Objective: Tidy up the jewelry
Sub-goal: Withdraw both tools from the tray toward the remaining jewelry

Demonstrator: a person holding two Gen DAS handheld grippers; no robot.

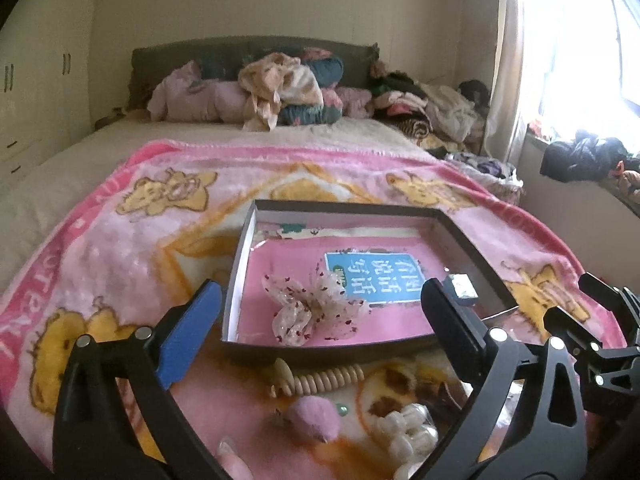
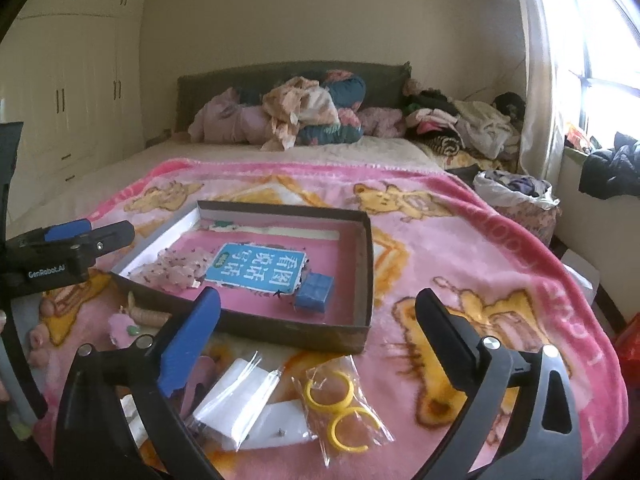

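Left wrist view: my left gripper [image 1: 320, 312] hangs with its fingers spread wide and nothing between them, just short of the shallow box [image 1: 240, 264] on the pink blanket [image 1: 100, 240]. Ahead of the fingers, inside the box near its close wall, lies the sheer spotted bow [image 1: 316, 308]; a small blue block [image 1: 464, 289] sits beyond my right-hand finger in the same box. Below the fingers, outside the box, lie a string of wooden discs [image 1: 320, 380], a pink pompom [image 1: 318, 414] and a pearl clip [image 1: 408, 428].

From the right wrist view, my right gripper [image 2: 316, 320] is equally wide and empty, hovering over a bagged pair of yellow rings [image 2: 340, 408] and a clear packet [image 2: 236, 400], both on the blanket short of the box.

I judge the sorting is under way: two pieces are boxed and several wait outside. The next pick for the right side looks to be the ring bag, which calls for lowering the fingers and pinching the crinkly plastic, not the rings, which could slide inside it.

The bag's long axis runs from near my left finger down and away to the right, its open end hard to tell. The disc string lies crosswise to my left gripper's reach.
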